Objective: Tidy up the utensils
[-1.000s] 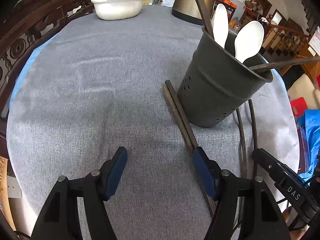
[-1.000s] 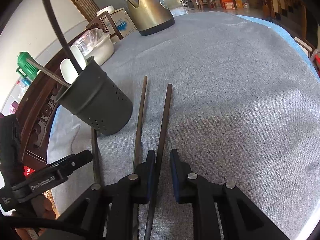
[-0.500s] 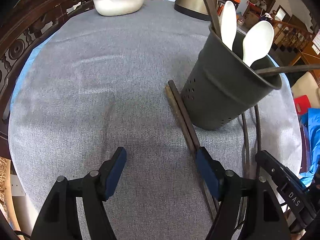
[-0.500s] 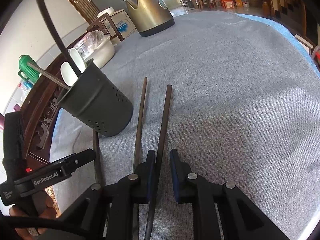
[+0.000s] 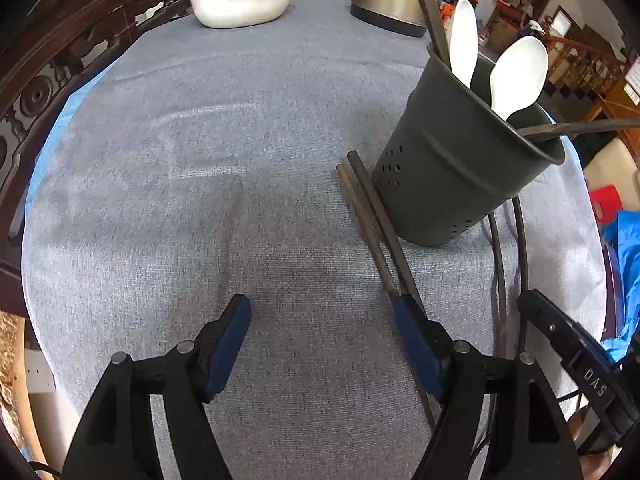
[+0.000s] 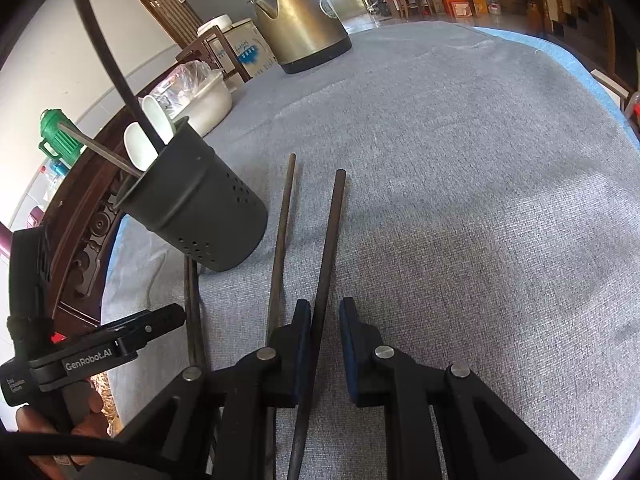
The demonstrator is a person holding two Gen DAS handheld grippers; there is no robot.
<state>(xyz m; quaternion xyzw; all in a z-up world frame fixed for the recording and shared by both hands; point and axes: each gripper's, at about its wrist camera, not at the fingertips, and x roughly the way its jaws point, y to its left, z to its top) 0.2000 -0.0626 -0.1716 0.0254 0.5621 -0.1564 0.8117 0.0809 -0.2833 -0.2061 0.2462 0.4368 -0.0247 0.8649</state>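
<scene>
A dark perforated utensil holder (image 5: 452,176) stands on the grey tablecloth with two white spoons (image 5: 516,76) and dark chopsticks in it; it also shows in the right wrist view (image 6: 200,212). Two dark chopsticks (image 5: 380,236) lie beside it. My left gripper (image 5: 324,336) is open and empty, with its right finger next to the chopsticks. My right gripper (image 6: 325,336) is narrowly open around one chopstick (image 6: 326,256), its left pad against it and its right pad apart. The second chopstick (image 6: 280,232) lies just left of the fingers.
A brass kettle (image 6: 300,28) and a white basin (image 5: 240,0) stand at the far side of the table. Two more thin dark sticks (image 5: 508,264) lie behind the holder near the table edge. A carved wooden chair back (image 5: 48,64) borders the left.
The left gripper has moved forward, closer to the holder. The right gripper and the chopstick between its fingers have stayed in place.
</scene>
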